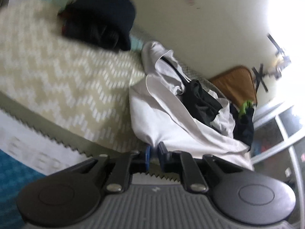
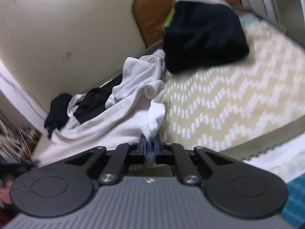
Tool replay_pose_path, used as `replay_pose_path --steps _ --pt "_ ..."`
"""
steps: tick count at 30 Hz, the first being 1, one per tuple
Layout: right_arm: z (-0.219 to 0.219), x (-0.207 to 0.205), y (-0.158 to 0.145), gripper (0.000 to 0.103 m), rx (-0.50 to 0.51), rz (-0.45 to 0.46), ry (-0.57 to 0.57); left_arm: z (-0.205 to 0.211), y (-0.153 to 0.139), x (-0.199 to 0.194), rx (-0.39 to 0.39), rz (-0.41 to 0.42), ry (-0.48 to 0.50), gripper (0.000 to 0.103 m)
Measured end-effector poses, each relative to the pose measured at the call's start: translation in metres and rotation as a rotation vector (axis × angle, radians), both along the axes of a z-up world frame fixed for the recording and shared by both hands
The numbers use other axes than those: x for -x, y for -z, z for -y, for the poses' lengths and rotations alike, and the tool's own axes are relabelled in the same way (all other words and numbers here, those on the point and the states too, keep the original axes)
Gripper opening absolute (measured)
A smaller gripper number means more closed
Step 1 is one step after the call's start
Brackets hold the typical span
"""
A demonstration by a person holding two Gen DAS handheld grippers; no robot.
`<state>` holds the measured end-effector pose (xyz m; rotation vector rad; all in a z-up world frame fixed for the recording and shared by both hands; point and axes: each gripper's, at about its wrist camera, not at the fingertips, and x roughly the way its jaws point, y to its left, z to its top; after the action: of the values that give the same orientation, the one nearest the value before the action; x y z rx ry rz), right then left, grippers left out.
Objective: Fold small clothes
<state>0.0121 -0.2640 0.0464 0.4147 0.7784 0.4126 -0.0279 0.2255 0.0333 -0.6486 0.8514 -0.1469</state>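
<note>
A white garment lies crumpled on the bed, with a black garment tangled on top of it. My left gripper is shut on the near edge of the white garment. My right gripper is shut on the white garment at its near edge too. The black garment shows on top of the white one in the right wrist view. A folded dark navy garment lies further back on the bed; it also shows in the left wrist view.
The bed has a beige zigzag-patterned cover, also in the right wrist view. A brown headboard and a cream wall stand behind. Another dark garment with green lies beyond the white one. Blue carpet lies below the bed edge.
</note>
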Motion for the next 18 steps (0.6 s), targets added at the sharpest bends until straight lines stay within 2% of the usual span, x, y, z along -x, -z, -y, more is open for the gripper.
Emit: replay_pose_path --steps 2,4,5,6,7,9,11,13,15,18 --pt "0.001 0.007 0.000 0.010 0.069 -0.020 -0.018 0.010 -0.002 0.001 -0.100 -0.025 0.030 0.005" --pt "-0.006 0.004 0.019 0.011 0.106 -0.097 -0.037 0.019 0.013 -0.007 -0.195 -0.112 0.041 0.005" --pt "-0.004 0.007 0.022 0.012 0.095 -0.075 -0.032 0.022 0.021 -0.011 -0.242 -0.151 0.033 0.004" --pt "-0.005 0.004 0.021 0.017 0.095 -0.081 -0.039 0.019 0.022 -0.009 -0.242 -0.137 0.025 0.006" --pt "-0.001 0.004 0.017 0.028 0.093 -0.078 -0.027 0.015 0.019 -0.008 -0.226 -0.135 0.016 0.007" --pt "0.012 0.010 0.000 0.037 0.112 0.007 0.027 0.003 0.005 0.001 -0.212 -0.064 -0.029 0.010" --pt "0.024 0.012 -0.015 0.037 0.128 0.070 0.051 -0.006 -0.010 0.006 -0.198 0.007 -0.061 0.012" --pt "0.023 0.003 -0.024 0.036 0.094 0.095 0.030 -0.002 -0.018 -0.002 -0.187 0.035 -0.048 0.012" --pt "0.006 -0.013 -0.026 0.033 0.054 0.089 -0.042 0.010 -0.019 -0.019 -0.169 0.040 -0.001 0.012" --pt "-0.044 -0.034 -0.017 0.024 0.046 0.065 -0.213 0.042 -0.010 -0.049 -0.144 0.023 0.120 0.012"
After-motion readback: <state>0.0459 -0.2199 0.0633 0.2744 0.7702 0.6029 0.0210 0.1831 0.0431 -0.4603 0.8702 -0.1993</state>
